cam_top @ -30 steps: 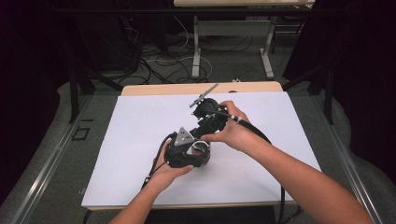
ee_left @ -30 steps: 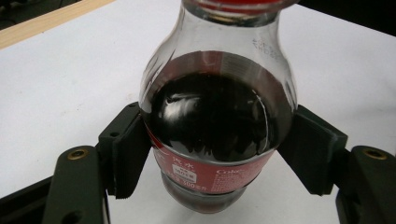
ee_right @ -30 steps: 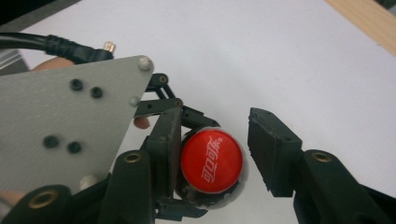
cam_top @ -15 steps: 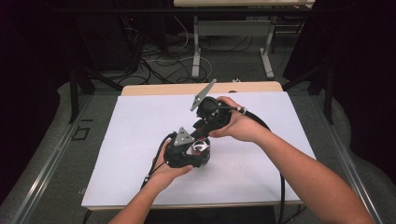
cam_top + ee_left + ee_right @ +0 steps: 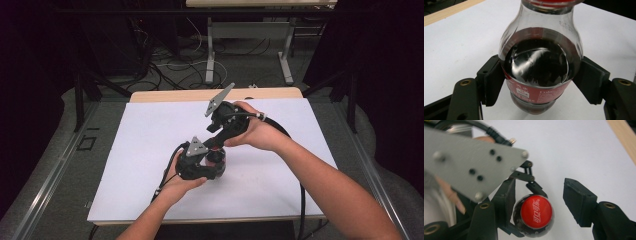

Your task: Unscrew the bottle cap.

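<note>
**Cola bottle clamped by the left gripper, right gripper's jaws apart around the cap**

A small plastic cola bottle (image 5: 540, 67) stands upright on the white sheet (image 5: 125, 165) that covers the table (image 5: 165, 95), a little nearer the person's edge than the far edge and about midway between the left and right edges. The drink inside is dark. A red label runs round the lower body, with white "Coke" lettering partly readable and small Chinese print beside it, too small to make out further.

The left gripper (image 5: 540, 82) grips the bottle: both black pads press on its sides at label height. In the high view the left hand (image 5: 175, 182) holds that gripper (image 5: 212, 165) low over the sheet.

The bottle's red cap (image 5: 536, 211) carries white Chinese Coca-Cola script. The right gripper (image 5: 540, 200) reaches down over it from above. Its jaws have just been opening: the cap sits between them, close against the left pad (image 5: 507, 200), while the right pad (image 5: 579, 200) stands clear of it. The right hand (image 5: 255, 132) holds this gripper (image 5: 216, 148) tilted, its grey plate (image 5: 218, 99) raised toward the far edge.
</note>
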`<state>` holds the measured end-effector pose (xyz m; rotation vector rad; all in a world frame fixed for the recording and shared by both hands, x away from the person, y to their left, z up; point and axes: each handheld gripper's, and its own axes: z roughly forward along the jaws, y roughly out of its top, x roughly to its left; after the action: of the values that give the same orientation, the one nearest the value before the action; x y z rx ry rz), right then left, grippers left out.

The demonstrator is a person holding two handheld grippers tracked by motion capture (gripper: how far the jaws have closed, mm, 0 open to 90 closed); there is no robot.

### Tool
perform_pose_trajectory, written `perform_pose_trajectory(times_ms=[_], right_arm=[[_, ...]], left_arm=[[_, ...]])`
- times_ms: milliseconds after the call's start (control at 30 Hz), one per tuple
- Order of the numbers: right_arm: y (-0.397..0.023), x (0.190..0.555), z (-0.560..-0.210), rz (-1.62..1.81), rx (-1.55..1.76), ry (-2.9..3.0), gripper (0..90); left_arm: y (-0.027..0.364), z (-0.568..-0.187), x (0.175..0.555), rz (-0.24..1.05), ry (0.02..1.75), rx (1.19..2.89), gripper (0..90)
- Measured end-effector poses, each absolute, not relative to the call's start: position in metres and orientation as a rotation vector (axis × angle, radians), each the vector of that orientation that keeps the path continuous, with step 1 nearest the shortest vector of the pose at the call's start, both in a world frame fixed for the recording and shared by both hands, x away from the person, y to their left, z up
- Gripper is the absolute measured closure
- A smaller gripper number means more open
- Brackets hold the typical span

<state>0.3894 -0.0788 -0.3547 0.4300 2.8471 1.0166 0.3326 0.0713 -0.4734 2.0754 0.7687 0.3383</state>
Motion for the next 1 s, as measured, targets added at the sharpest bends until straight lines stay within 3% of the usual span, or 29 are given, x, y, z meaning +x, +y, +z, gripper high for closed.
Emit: perform_pose_trajectory(times_ms=[233,567,733,1000], right_arm=[[-0.073,0.378,-0.358,0.978,0.818,2.704,51.5],[-0.067,0.371,-0.359,0.888,1.015,2.669,61.7],[-0.070,0.376,-0.358,0.894,0.857,2.747,62.4],[-0.077,0.396,-0.359,0.917,0.204,2.972,62.5]], left_arm=[[0.071,-0.473,0.332,0.340,0.773,2.074,30.1],[0.070,-0.474,0.332,0.361,0.768,2.066,30.1],[0.071,-0.474,0.332,0.350,0.773,2.069,30.1],[0.069,-0.474,0.330,0.333,0.754,2.092,30.1]])
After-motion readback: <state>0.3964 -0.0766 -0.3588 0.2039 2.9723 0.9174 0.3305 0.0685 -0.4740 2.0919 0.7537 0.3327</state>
